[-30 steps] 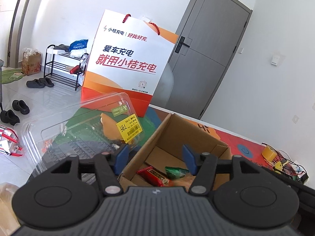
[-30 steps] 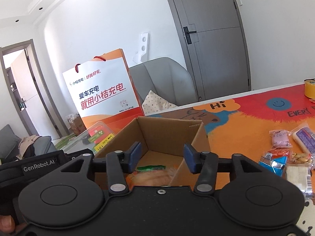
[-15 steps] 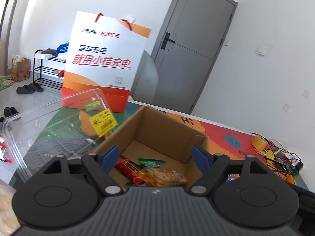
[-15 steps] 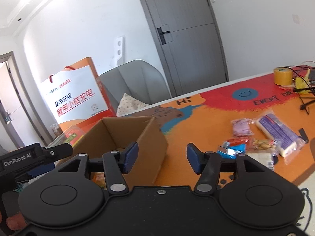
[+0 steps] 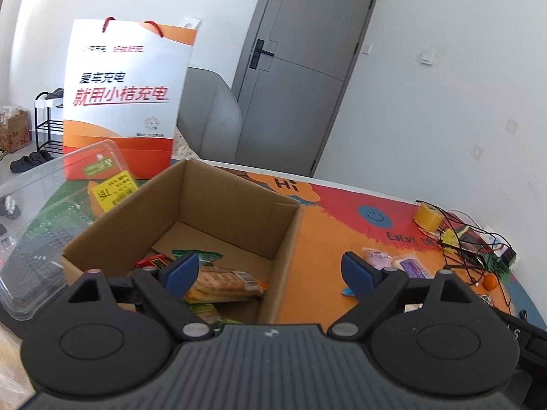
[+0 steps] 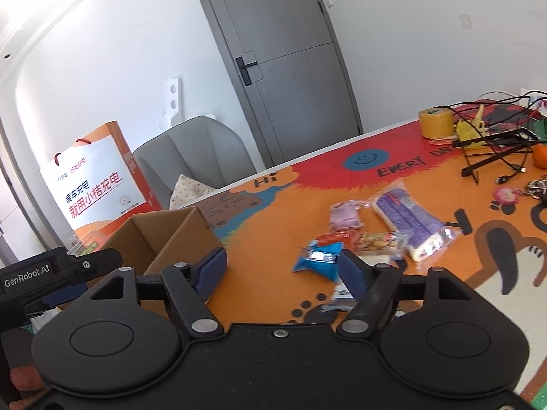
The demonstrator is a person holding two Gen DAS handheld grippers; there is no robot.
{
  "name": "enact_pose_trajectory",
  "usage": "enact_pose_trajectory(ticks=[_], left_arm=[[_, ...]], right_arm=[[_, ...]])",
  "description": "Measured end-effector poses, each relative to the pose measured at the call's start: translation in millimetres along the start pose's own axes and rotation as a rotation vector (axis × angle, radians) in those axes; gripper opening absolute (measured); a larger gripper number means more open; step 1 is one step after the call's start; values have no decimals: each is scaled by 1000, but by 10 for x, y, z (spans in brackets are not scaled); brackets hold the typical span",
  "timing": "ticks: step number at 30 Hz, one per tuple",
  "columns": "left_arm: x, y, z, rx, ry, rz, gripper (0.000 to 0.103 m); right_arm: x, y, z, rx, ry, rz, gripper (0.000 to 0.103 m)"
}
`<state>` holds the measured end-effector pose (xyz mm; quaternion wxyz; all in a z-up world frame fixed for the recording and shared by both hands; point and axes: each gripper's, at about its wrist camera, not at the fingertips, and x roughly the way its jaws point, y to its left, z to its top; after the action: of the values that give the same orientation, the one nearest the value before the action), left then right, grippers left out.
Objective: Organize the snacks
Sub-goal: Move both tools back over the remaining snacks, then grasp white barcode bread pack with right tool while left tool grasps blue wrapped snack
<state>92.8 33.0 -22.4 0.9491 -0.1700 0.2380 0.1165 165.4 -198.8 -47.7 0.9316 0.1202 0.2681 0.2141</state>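
Observation:
An open cardboard box [image 5: 283, 239] stands on the colourful mat and holds several snack packets, among them a biscuit pack [image 5: 225, 282] and a red bar [image 5: 152, 260]. My left gripper [image 5: 270, 273] is open and empty above the box's near right corner. My right gripper [image 6: 282, 271] is open and empty, to the right of the box [image 6: 191, 235]. Ahead of it lie loose snacks: a blue packet [image 6: 319, 261], a pink packet [image 6: 345, 217], a purple-labelled pack [image 6: 408, 225] and a nut packet [image 6: 376, 241].
A white and orange paper bag [image 5: 126, 102] stands behind the box. A clear plastic clamshell [image 5: 44, 218] lies to its left. Yellow tape [image 6: 436, 123], black cables with a stand [image 6: 495, 150], an orange fruit [image 6: 540, 155] and keys sit at the mat's far right.
Both grippers have swung to the right, away from the box's middle. The left jaws have opened wider. The loose snacks now lie just ahead of my right gripper.

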Motion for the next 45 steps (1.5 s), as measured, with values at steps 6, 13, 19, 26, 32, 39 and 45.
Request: enact_pose_trajectory(ticks=[6,13,19,26,32,39,45], left_arm=[[52,-197,-32,26,9,-19,90],[155,-364,-74,48,33,-32,90],[271,-485,-126,81,45,-20,92],[343,-593,-110,103,39,-1,93],[399,-730,-106,141,48,-51,93],[630,-839,-190,165,103,-73,93],[768,-892,-203,185,111,-72,93]], right_arm=[[-73,-203,10,19,-7,-19,73],[-82,-374,-2,40,-4,-31,73],[-3,-494,-46,59,17,-37,73],[215,-558,-116,80,66,-40,73],[365,-575,-136,86,90,-35,73],[581,-608,-179,90,126,-42,73],[790,-616,-198,60,148,-74,72]])
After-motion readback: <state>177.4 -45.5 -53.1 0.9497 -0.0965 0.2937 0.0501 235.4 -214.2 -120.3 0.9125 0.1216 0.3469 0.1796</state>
